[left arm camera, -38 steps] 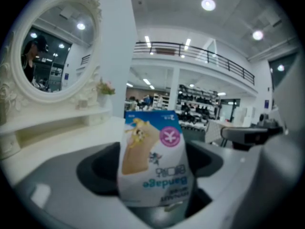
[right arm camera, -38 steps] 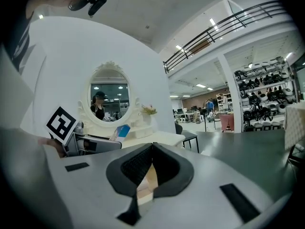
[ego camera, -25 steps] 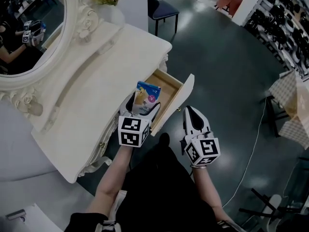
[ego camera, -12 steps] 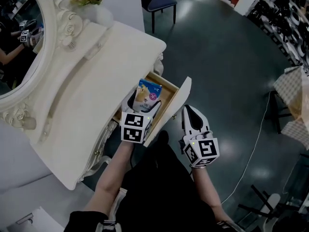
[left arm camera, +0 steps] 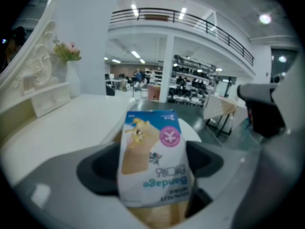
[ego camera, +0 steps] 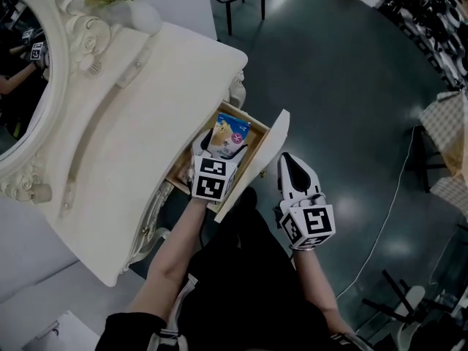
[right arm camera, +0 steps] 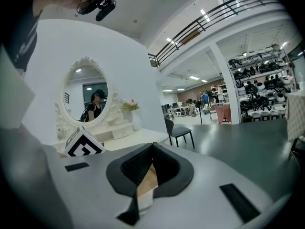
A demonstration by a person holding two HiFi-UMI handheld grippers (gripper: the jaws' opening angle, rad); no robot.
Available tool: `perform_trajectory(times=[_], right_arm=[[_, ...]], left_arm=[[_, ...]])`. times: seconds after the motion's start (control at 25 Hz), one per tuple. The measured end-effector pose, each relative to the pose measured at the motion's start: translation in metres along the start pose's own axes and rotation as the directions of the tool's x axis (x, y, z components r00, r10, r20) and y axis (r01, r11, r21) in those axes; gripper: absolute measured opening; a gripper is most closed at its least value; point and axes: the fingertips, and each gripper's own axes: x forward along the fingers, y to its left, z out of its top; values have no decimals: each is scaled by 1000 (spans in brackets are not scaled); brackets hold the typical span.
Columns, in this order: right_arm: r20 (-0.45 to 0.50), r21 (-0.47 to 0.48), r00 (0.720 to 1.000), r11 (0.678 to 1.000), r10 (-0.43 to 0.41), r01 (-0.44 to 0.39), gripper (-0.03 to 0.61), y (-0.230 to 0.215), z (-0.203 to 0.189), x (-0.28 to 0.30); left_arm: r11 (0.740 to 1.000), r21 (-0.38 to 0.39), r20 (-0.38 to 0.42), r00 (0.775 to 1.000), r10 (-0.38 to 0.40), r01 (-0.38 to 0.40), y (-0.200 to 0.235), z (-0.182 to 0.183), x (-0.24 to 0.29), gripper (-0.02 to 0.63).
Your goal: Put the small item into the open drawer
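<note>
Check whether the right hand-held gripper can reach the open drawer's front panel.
Probably yes. The right hand-held gripper sits just beside the drawer front, jaws together, nothing between the two. The left hand-held gripper holds the bandage packet over the drawer's inside, clear of that side.

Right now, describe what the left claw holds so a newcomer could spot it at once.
Find the cream-white carved dressing table with the oval mirror; its wood-lined drawer stands open at the front. Over that drawer the left claw grips a small flat pouch, the only printed thing there: blue top, white body, tan picture, pink round badge.
</note>
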Motion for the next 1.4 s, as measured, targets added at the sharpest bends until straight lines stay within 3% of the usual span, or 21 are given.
perform_trajectory(times=[0.44,0.76,1.08,1.4], right_arm=[[-17,4,1000,1000,1,-1,5,-4,-3,4],[-23,8,1000,1000,6,-6,5,-3,-5,5],[-28,5,1000,1000,-5,5,5,-5,-6,2],[-30,-3,1000,1000,-6,6,5,-3,-5,0]], left_arm=[[1000,-10,-140,990,-24,23,4,-47,50,437],[999,-30,-250,967,-41,34,2,-73,73,437],[999,30,-358,934,-25,39,1,-104,87,437],[998,24,-393,919,-44,58,-1,-114,95,439]])
